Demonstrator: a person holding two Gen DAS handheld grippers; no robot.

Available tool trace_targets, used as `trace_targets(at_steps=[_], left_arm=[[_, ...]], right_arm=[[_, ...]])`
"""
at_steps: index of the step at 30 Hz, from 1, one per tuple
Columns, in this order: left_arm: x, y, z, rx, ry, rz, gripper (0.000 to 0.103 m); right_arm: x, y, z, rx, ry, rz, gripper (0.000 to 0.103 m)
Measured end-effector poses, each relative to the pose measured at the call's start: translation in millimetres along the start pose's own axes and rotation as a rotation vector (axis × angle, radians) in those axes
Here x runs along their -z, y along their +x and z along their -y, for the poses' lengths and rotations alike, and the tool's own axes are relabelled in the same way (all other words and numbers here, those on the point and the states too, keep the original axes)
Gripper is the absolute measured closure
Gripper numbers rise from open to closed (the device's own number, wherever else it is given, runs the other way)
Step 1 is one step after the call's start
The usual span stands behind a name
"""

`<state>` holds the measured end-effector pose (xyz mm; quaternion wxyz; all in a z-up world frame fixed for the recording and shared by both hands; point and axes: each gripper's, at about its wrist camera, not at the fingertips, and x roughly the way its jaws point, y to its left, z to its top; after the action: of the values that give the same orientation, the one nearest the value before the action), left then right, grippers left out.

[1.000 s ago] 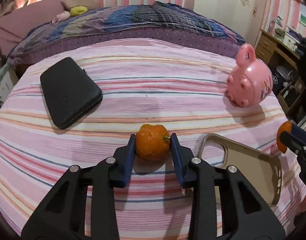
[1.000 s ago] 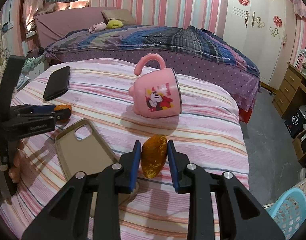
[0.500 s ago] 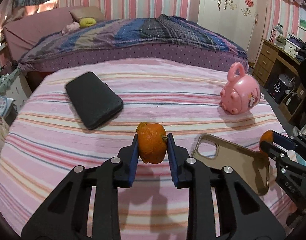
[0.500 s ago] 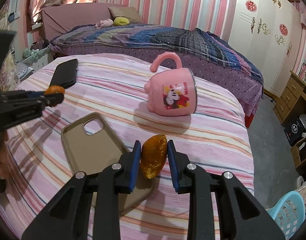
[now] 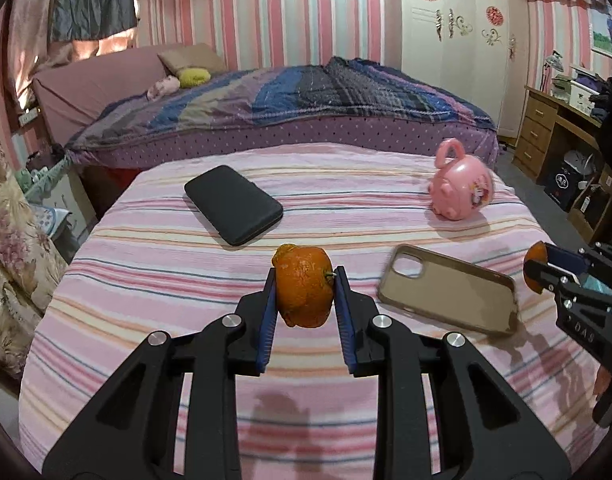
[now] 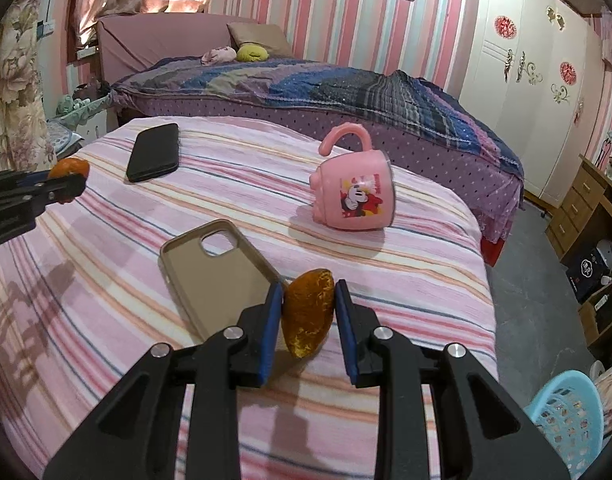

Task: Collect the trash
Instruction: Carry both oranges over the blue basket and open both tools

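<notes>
Fingers [image 5: 266, 312] of the left gripper [image 5: 304, 312] clamped on a wrinkled orange citrus peel shaped like a small whole fruit [image 5: 304, 292], lifted clear of the pink striped bedspread [image 5: 146, 280]. Likewise clamped, on the right gripper [image 6: 309, 320], around a curled brownish-orange piece of peel [image 6: 309, 312], also off the cloth.

Judged as past the picking stage: both pieces of trash in hand, neither yet dropped anywhere. Left to do, apparently, only the carry and release, most likely into the light-blue slotted plastic basket [image 6: 569, 420] seen low and to the right of the right fingers, down on the grey floor [image 6: 537, 312] beyond the mattress edge. No other obvious trash spotted on the spread.

Beyond the left fingertips, slightly left: a black rectangular wallet-like case [image 5: 233, 204]. Right of them, between the two grippers: an empty beige phone case lying face up [image 5: 445, 296], just beside and partly under the right fingers. Farther ahead of the right fingers: a pink plastic cartoon mug lying on its side [image 6: 353, 196].

Open air above the spread all round; right edge of the bed near the right fingers, with a drop to the floor and clear room toward the basket.
</notes>
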<state>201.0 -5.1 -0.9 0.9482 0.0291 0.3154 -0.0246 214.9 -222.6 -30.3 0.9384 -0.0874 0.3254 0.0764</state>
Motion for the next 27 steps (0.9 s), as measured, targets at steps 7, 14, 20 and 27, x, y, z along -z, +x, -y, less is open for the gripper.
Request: trace_targets(at_steps=[7,14,20,27], left_arm=[[27,-22,24,0.02,0.013,-0.003,0.077],[44,-39,58,0.044,-0.003,-0.004,0.077],[45,-59,104,0.083,0.03,0.027,0.077],[43,-74,168,0.165,0.088,0.06,0.077]], right_arm=[[11,-32,19,0.037,-0.009,0.017,0.076],[32,-68,61,0.096,0.036,0.031,0.076],[59,-105,111,0.158,0.104,0.038,0.076],[94,-133,168,0.22,0.192,0.025,0.076]])
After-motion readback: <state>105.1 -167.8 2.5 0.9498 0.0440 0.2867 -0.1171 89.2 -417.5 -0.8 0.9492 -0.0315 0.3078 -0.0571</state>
